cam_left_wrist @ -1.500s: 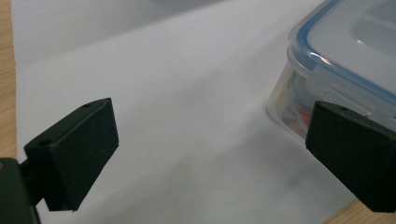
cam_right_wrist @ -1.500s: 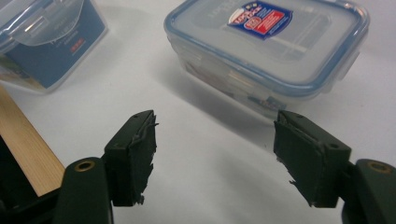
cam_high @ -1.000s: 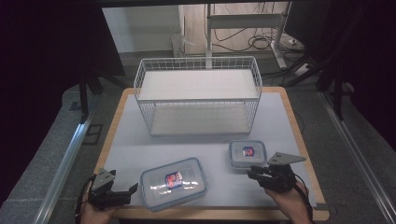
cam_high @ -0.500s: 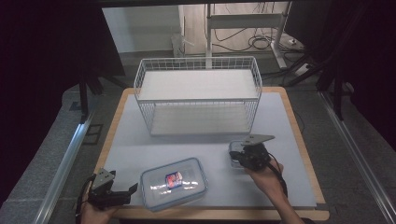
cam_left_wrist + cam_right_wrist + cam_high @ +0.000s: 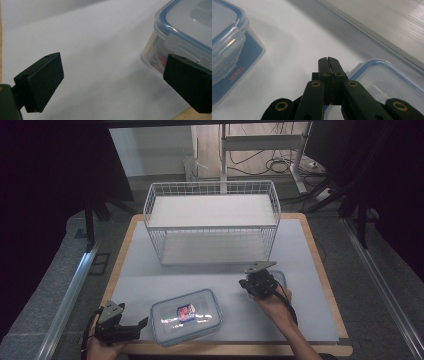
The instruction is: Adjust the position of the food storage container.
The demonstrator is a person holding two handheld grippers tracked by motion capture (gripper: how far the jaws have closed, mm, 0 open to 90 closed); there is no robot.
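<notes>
A large clear container with a blue-rimmed lid lies near the front of the table. My left gripper rests open just left of it, one jaw beside its near corner, nothing between the jaws. A smaller blue-rimmed container sits to the right, mostly hidden under my right gripper. That gripper is shut, jaws pressed together, hovering at the small container's left edge with nothing visibly held.
A white wire basket rack with a shelf stands at the back middle of the grey mat. The table's wooden edge runs along the front. Dark floor and metal rails flank both sides.
My right gripper has moved up and left from beside the small container to over it, covering most of it. The left gripper and the large container have stayed put.
</notes>
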